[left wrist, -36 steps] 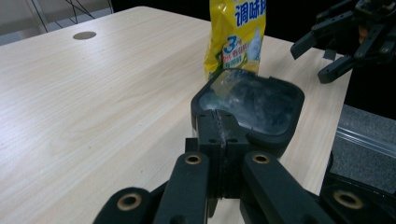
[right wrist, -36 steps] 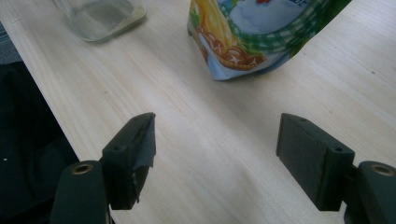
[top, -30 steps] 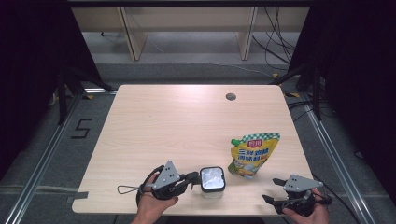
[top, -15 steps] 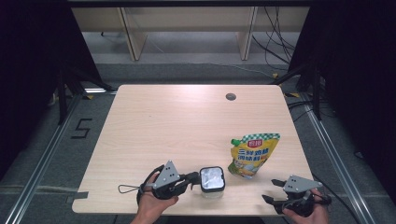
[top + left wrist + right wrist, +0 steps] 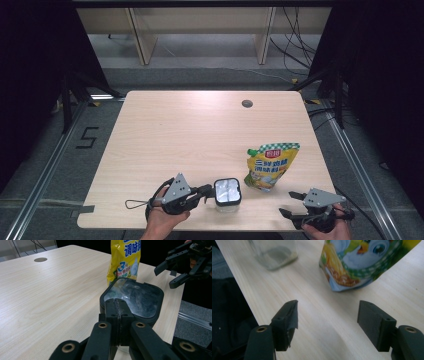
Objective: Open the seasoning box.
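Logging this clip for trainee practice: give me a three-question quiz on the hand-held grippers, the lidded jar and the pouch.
1. True or false: the left hand-held gripper is shut on the black rim of the clear square jar.
2. The right hand-held gripper's jaws are: A open, B shut on the yellow stand-up seasoning pouch.
3. In the high view, which object stands nearer the right hand-held gripper?

Key: 1 true; 2 A; 3 the pouch.

The left gripper point(image 5: 209, 192) lay low at the near edge, held in the person's left hand point(image 5: 161, 220), its fingers point(image 5: 117, 315) pressed together and pointing right. The right gripper point(image 5: 289, 203), held in the right hand point(image 5: 327, 227), pointed left with fingers point(image 5: 287, 315) spread wide.
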{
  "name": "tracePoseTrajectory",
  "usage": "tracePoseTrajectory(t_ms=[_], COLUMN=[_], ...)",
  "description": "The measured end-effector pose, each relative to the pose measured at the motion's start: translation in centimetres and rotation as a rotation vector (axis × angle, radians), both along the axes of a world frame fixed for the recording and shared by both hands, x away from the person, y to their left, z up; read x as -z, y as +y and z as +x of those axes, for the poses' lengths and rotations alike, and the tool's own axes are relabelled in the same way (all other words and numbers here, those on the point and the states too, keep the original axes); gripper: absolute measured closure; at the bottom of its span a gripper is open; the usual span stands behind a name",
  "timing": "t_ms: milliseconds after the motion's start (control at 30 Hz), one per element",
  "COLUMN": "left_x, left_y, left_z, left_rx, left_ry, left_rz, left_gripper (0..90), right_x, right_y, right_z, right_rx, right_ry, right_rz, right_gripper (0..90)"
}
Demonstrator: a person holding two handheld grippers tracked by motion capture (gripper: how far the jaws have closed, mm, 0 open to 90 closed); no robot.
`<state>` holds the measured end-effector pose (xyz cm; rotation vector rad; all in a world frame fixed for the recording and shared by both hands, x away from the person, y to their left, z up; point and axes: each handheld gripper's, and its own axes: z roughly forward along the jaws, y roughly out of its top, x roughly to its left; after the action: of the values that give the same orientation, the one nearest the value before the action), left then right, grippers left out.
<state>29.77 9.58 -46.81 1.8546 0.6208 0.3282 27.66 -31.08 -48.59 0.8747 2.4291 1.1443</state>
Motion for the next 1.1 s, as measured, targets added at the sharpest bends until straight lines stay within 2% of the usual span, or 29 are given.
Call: tracePoseTrajectory(t_ms=[67,100,167,233,267,300,400,433,500,600,633,733,800,833,933,967,1000,1033,1100], left_x=[0.0,0.1,0.1,0.2,0.2,0.2,0.2,0.3,0.2,0.3,0.3,0.3,0.3,0.3,0.3,0.3,0.3,0.3,0.3], left_y=[0.0,0.1,0.1,0.1,0.1,0.1,0.2,0.1,0.2,0.3,0.3,0.3,0.3,0.3,0.3,0.3,0.3,0.3,0.3], left_z=[0.0,0.0,0.0,0.0,0.0,0.0,0.0,-0.1,0.0,0.1,0.1,0.2,0.2,0.2,0.2,0.0,0.1,0.1,0.1], left_rx=[0.004,0.005,-0.002,-0.002,-0.001,0.002,0.002,-0.005,0.007,0.011,0.013,0.021,0.020,0.018,0.020,0.011,0.021,0.015,0.019], left_ry=[-0.002,0.002,0.006,0.001,0.000,0.000,-0.002,0.005,-0.005,-0.004,-0.003,-0.004,-0.004,-0.005,-0.006,0.003,-0.013,-0.009,-0.016], left_rz=[0.003,0.000,-0.010,-0.010,-0.010,-0.009,-0.015,-0.019,-0.010,-0.012,-0.015,-0.019,-0.015,-0.015,-0.021,-0.021,-0.009,-0.010,-0.011], left_gripper=[88.7,88.7,88.7,88.7,88.7,88.7,88.7,88.8,88.7,88.7,88.7,88.4,88.4,88.5,88.4,88.4,88.5,88.5,88.5], right_x=[-0.2,-0.4,-0.5,-0.7,-0.7,-0.8,-1.1,-1.3,-1.6,-2.0,-2.1,-2.5,-2.5,-2.6,-2.8,-2.9,-3.0,-3.1,-3.2], right_y=[0.0,0.1,0.3,1.0,1.0,1.3,2.2,2.4,3.1,4.1,4.4,5.8,6.2,6.7,7.8,8.2,8.6,8.9,9.6], right_z=[0.1,0.1,-0.1,-0.3,-0.3,-0.5,-0.4,-0.5,-0.4,-0.2,-0.2,0.0,0.0,0.2,0.6,0.7,0.9,1.1,1.3], right_rx=[-0.010,-0.027,-0.030,-0.070,-0.070,-0.080,-0.126,-0.126,-0.143,-0.165,-0.163,-0.199,-0.193,-0.213,-0.223,-0.218,-0.224,-0.243,-0.255], right_ry=[-0.034,-0.051,-0.052,-0.076,-0.076,-0.066,-0.112,-0.123,-0.151,-0.159,-0.145,-0.171,-0.177,-0.196,-0.218,-0.208,-0.219,-0.222,-0.225], right_rz=[0.037,0.079,0.091,0.069,0.069,0.066,0.054,0.049,0.036,0.025,0.032,-0.011,-0.012,-0.019,-0.044,-0.036,-0.032,-0.023,-0.032], right_gripper=[28.3,26.7,26.8,35.5,35.5,41.0,51.8,55.7,59.1,66.2,67.3,73.9,74.6,77.5,80.8,81.3,81.9,82.8,82.9])
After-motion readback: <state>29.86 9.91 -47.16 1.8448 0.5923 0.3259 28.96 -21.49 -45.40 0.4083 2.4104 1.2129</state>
